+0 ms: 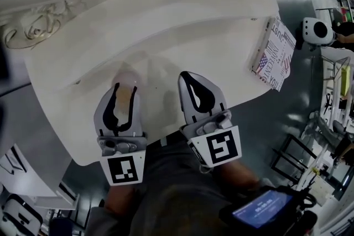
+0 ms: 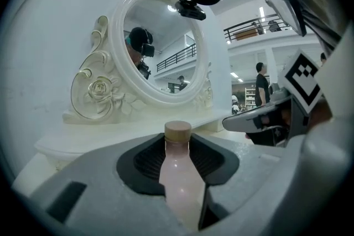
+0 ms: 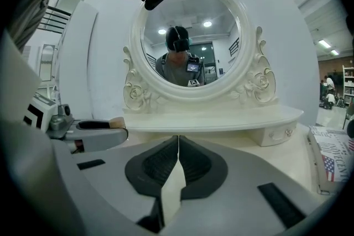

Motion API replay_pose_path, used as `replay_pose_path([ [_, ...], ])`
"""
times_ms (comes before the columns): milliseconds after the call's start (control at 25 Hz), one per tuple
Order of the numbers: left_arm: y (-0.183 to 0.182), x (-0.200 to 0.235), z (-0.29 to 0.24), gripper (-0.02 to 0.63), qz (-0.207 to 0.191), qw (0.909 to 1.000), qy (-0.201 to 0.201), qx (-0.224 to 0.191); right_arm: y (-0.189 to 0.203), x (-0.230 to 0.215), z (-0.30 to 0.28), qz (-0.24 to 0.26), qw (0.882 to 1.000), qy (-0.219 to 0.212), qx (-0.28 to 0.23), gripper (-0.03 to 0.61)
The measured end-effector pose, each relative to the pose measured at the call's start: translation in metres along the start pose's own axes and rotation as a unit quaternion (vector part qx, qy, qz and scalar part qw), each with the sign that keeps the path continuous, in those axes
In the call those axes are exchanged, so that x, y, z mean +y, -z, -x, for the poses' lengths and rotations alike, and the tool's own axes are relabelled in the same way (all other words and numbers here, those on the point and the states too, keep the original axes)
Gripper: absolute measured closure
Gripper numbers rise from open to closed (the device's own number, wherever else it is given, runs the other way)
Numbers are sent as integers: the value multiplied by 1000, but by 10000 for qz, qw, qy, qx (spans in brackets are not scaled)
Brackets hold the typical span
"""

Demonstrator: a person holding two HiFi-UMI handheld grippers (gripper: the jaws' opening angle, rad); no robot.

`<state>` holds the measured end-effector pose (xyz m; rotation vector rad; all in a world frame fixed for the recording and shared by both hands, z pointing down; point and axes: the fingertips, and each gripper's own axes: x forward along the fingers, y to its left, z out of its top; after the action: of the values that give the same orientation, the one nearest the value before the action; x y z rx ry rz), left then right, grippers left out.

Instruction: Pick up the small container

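The small container is a pale pink bottle with a tan cap. My left gripper is shut on it, a little above the white dressing table. In the left gripper view the bottle stands upright between the dark pads, and its cap rises just past my left gripper. My right gripper hovers beside it on the right, shut with nothing in it. Its two pads meet edge to edge in the right gripper view, where my right gripper points at the mirror.
An oval mirror in an ornate cream frame stands at the back on a raised shelf with a small drawer. A booklet with flag print lies at the table's right edge. The table's front edge runs just under both grippers.
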<state>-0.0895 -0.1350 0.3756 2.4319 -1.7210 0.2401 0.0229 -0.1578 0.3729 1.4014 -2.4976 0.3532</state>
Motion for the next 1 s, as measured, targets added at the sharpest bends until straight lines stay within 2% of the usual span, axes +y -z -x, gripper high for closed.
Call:
replay_pose_path([
  [360, -46, -5, 27, 471, 25, 9998, -48, -176, -35, 6, 22, 149, 9993, 117, -335, 565],
  [1000, -152, -8, 72, 471, -339, 9931, -222, -1100, -135, 34, 77, 746, 9850, 2, -1554, 563],
])
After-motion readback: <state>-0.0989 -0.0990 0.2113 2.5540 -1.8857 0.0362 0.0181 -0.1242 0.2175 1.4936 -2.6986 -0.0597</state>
